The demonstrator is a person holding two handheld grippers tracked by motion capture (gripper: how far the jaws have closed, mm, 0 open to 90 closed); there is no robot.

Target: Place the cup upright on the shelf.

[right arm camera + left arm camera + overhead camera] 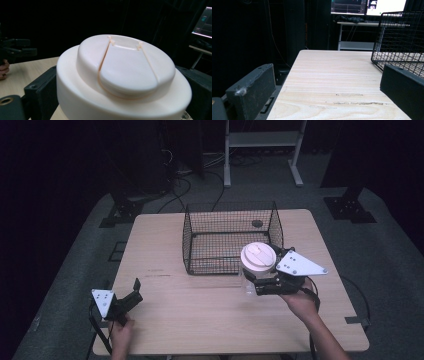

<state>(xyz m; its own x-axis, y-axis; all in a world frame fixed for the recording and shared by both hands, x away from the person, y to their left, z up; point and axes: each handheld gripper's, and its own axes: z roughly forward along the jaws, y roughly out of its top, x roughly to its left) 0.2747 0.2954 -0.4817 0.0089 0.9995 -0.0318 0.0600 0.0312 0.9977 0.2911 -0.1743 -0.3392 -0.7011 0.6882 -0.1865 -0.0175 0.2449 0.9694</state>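
One pale wooden table (200, 320), dark room, right gripper (260, 282) fingers pinching white-lidded jar (257, 256), left gripper (131, 295) fingers spread.

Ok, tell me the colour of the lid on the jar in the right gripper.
Creamy white; the lid shows best in the right gripper view.

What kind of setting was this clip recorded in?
Most likely a lab or recording studio, not a home: a lone wooden table stands on grey floor matting amid dark surroundings, cables trail across the floor behind it, and lit computer monitors sit on a desk beyond.
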